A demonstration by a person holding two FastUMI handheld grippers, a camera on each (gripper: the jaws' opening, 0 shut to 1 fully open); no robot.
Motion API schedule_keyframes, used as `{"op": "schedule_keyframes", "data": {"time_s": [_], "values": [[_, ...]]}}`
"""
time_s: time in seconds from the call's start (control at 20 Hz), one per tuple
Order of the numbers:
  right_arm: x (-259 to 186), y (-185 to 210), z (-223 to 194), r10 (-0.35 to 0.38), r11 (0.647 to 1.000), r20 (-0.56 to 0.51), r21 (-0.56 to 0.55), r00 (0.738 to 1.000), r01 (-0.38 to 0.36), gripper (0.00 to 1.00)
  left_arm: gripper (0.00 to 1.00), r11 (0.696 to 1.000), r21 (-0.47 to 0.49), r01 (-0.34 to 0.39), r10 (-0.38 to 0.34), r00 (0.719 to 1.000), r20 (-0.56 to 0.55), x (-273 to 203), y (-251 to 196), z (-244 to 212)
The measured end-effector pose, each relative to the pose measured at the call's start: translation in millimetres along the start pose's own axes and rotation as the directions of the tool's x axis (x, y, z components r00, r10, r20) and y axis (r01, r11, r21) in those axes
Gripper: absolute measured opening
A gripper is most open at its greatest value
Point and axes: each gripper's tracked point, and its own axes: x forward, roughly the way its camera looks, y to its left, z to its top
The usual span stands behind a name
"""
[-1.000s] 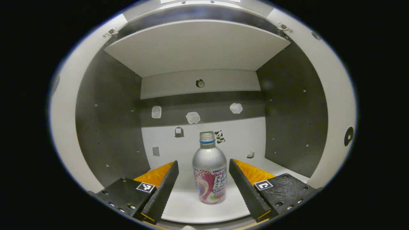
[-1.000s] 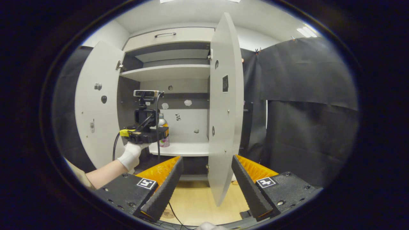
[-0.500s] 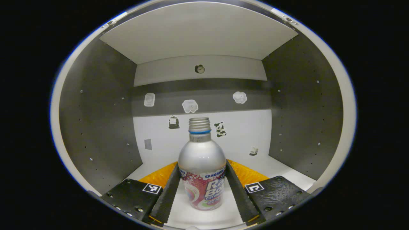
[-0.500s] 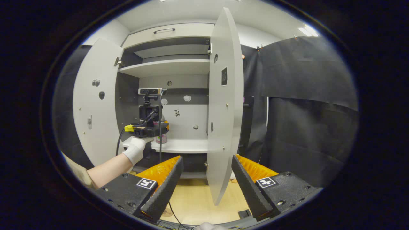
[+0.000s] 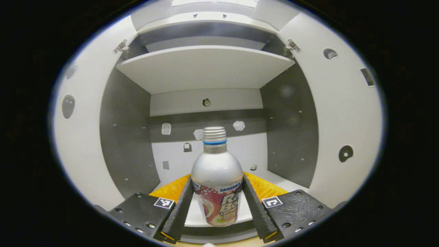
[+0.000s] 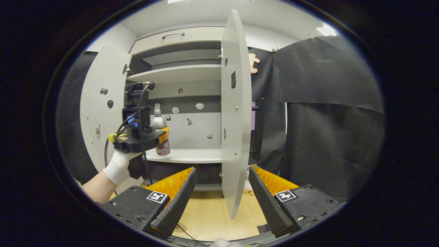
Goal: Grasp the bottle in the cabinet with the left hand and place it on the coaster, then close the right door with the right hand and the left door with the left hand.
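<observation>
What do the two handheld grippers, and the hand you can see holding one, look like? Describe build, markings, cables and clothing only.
Each gripper, left gripper and right gripper, has two long wedge-shaped ridged fingers on black bolted blocks, each block bearing a small square black-and-white marker. In the right gripper view, the left gripper carries a stacked camera mount with looping cables. The hand holding it wears a white glove.

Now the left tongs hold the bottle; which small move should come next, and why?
Probably draw the left tongs straight back out of the cabinet. Both fingers press the bottle, its base sits at the shelf's front edge, and both doors stand open.
</observation>
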Motion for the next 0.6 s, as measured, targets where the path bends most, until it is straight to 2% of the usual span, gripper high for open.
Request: {"op": "schedule_keyframes", "data": {"time_s": [0.15,0.25,0.35,0.4,0.5,0.6], "values": [[-5.3,-6.8,-4.5,-0.009,1.0,0.001,0.008,1.0,0.009,0.96,0.81,0.999,-0.012,0.049,-0.05,0.999,-0.018,-44.5,-20.2,-18.2],[-11.1,-12.0,-7.0,-0.019,1.0,0.003,0.01,1.0,0.019,0.99,0.81,0.997,-0.025,0.079,-0.08,0.996,-0.032,-71.4,-33.1,-34.7],[-14.1,-16.1,-9.9,-0.029,0.999,0.001,0.017,1.0,0.029,0.96,0.78,0.996,-0.019,0.09,-0.09,0.995,-0.03,-93.1,-39.9,-49.9],[-15.3,-18.5,-11.2,-0.034,0.999,0.0,0.019,0.999,0.034,0.99,0.82,0.995,-0.021,0.097,-0.098,0.995,-0.027,-103.5,-43.0,-56.9],[-17.4,-21.8,-15.6,-0.041,0.999,-0.008,0.02,0.999,0.041,0.96,0.78,0.992,-0.037,0.119,-0.12,0.993,-0.023,-122.1,-50.7,-75.0],[-18.9,-23.1,-18.0,-0.048,0.999,-0.012,0.019,0.999,0.048,0.99,0.81,0.99,-0.043,0.131,-0.133,0.99,-0.042,-138.0,-55.6,-96.5]]}}
